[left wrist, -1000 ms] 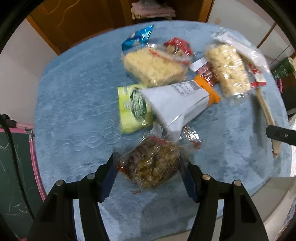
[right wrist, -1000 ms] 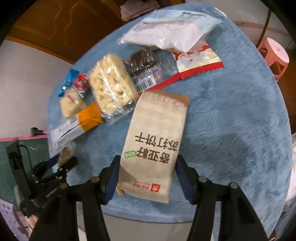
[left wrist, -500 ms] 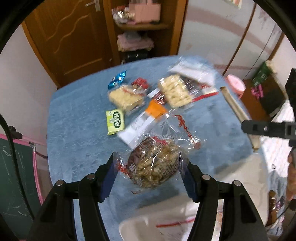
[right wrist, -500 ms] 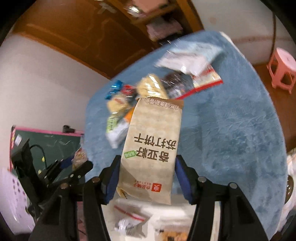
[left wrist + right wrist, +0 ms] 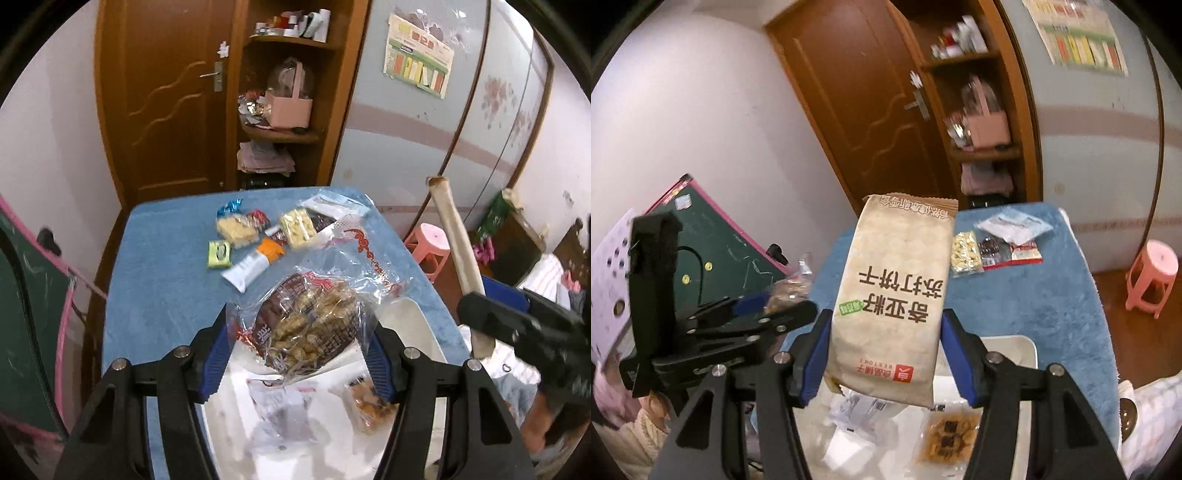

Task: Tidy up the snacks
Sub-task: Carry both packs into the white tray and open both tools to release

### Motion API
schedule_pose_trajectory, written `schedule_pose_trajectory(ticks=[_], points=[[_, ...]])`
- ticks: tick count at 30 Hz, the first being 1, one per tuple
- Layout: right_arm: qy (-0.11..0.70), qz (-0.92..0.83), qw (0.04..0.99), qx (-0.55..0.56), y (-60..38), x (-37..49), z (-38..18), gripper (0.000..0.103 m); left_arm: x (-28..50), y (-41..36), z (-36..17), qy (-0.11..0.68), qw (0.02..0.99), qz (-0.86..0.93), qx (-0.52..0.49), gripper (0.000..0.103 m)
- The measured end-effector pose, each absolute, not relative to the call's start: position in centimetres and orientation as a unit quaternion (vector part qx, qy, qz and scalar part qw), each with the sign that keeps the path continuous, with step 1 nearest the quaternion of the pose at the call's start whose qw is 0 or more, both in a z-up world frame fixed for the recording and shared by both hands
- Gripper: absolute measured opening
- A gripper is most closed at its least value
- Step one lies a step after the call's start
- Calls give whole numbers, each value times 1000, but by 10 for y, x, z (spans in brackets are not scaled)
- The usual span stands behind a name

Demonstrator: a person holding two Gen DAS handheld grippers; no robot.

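Note:
My left gripper [image 5: 299,354] is shut on a clear bag of brown nut snacks [image 5: 314,325] and holds it in the air above a white bin [image 5: 413,325] at the near edge of the blue table [image 5: 166,273]. My right gripper [image 5: 884,354] is shut on a tall beige cracker pack [image 5: 894,291], held upright over the same white bin [image 5: 1015,347]. Several snack packs [image 5: 258,236] lie in a cluster at the far side of the table. The left gripper also shows in the right wrist view [image 5: 768,314].
The bin holds a few packets [image 5: 280,410] [image 5: 945,439]. A pink stool [image 5: 1152,277] stands right of the table. A green chalkboard [image 5: 713,251] leans at the left. A wooden door and shelf [image 5: 280,110] stand behind the table. A wooden stick [image 5: 458,254] rises at the right.
Both grippers have lifted their packs off the table and pulled back toward me. They now hang over the white bin, and the table's snack cluster looks much farther away.

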State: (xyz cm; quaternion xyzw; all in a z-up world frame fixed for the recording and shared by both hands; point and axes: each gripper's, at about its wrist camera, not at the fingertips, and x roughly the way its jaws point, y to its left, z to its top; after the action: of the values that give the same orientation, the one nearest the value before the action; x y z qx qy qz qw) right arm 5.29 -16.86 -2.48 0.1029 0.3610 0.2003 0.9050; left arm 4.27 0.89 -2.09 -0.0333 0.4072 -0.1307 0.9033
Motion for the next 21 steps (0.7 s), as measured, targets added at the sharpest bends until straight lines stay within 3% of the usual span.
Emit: schedule_pose_trajectory(ticks=[8,21], points=[[363,183,913,18,-146,14,-49,58,18,8,-77,447,890,-82,-43,63],[420,164,892,15,-155,16,-106,58,14,6,-119,476,879,-12,-32,63]])
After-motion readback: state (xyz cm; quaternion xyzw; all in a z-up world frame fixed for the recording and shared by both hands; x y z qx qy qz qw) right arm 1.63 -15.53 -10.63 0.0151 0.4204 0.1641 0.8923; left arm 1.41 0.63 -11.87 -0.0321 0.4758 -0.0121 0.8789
